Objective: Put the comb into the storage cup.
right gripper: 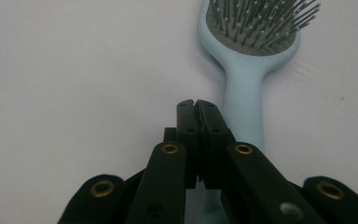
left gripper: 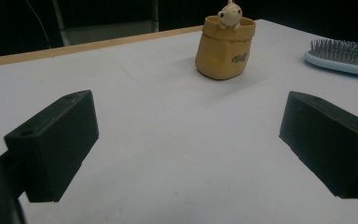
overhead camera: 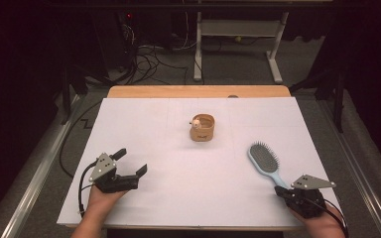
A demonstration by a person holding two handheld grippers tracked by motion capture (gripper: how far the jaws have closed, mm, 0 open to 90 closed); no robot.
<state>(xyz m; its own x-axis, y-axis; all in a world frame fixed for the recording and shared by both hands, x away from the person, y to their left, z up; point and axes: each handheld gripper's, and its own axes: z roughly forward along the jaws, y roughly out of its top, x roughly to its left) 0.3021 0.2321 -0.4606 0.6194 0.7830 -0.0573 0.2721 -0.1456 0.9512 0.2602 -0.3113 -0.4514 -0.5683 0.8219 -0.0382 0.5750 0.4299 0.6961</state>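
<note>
The hairbrush [overhead camera: 264,159] lies on the white tabletop [overhead camera: 178,148] at 4 o'clock from the pouch [overhead camera: 202,128]. Right gripper [right gripper: 196,103], fingers together above its handle, could nudge it aside; left gripper [overhead camera: 131,162] rests fingers apart

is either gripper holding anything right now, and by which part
Nothing is held. The right gripper is shut empty above the hairbrush handle; the left gripper is open.
</note>
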